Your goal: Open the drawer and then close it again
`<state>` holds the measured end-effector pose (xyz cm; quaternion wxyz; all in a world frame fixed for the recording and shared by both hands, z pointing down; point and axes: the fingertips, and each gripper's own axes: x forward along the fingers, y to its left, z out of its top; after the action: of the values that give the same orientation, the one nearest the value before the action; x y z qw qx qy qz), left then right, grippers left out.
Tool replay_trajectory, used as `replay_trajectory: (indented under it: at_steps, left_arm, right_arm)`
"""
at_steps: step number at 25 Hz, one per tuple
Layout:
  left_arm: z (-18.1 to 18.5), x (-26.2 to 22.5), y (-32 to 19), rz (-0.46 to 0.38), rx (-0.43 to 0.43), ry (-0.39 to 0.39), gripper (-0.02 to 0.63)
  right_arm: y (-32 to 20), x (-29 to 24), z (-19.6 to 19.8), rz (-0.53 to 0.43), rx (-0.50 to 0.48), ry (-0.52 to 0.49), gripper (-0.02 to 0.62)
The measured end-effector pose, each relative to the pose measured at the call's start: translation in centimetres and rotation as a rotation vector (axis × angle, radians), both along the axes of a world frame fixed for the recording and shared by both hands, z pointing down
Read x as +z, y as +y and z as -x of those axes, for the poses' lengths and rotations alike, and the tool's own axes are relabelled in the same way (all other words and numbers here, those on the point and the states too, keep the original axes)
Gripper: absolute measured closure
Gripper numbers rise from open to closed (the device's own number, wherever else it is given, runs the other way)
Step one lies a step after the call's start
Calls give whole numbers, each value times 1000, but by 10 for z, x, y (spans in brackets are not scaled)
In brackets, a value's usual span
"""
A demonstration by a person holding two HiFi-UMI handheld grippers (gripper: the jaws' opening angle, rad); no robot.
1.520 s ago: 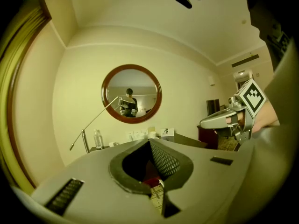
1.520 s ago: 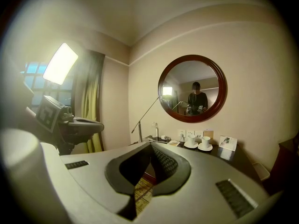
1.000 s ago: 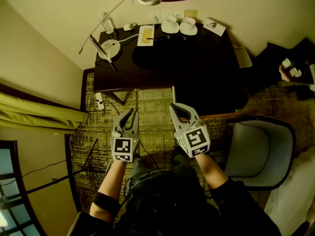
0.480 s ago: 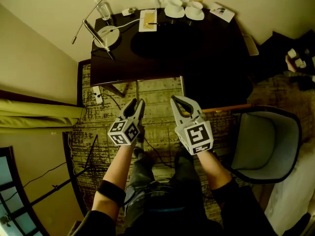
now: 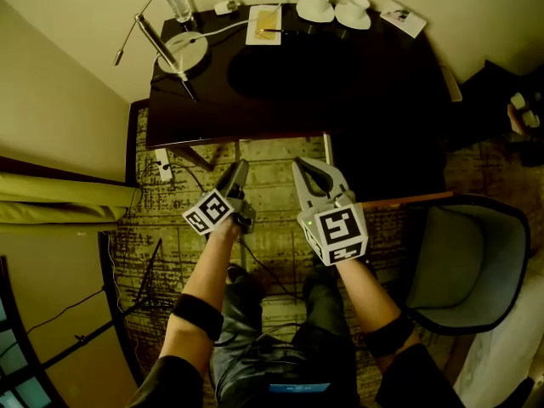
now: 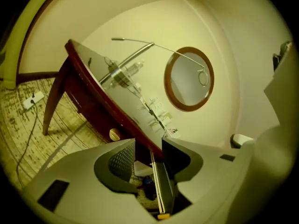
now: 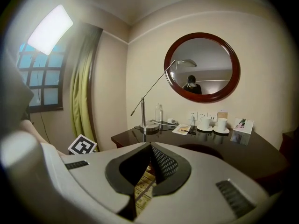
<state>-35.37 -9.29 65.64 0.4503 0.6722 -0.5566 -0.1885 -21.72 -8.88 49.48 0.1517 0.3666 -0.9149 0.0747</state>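
You're on step one here: the dark reddish wooden drawer (image 6: 96, 113) under the glossy dark worktop (image 5: 340, 75) looks shut. Its round brass knob (image 6: 115, 134) sits just up-left of your left gripper (image 6: 148, 142), whose jaws have just been opening wide, with nothing gripped between them. Next move, I'd say: straddle that knob and pinch. Your right gripper (image 7: 150, 144) is closed and empty. There's patterned carpet (image 5: 153, 219) below both and a round wood-framed mirror (image 7: 202, 66) ahead.

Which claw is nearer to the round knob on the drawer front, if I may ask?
Left. The left claw, empty, its jaws having just been opening, faces the knob, which sits just beyond its tips; the right claw, shut, is further right.
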Motion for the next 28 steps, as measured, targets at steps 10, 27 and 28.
replay_trajectory:
  at_steps: [10,27,28]
  left_arm:
    - [22,92,-52,52,-145,167,426]
    - [29,130,-93,64,-214,208,464]
    - [29,129,-95,55,-213,203,465]
  right_arm:
    - [-35,49,22,-11,12,4,595]
    - [-49,81,16,3,22,20,595]
    - [-49,82,15,4,22,23,595]
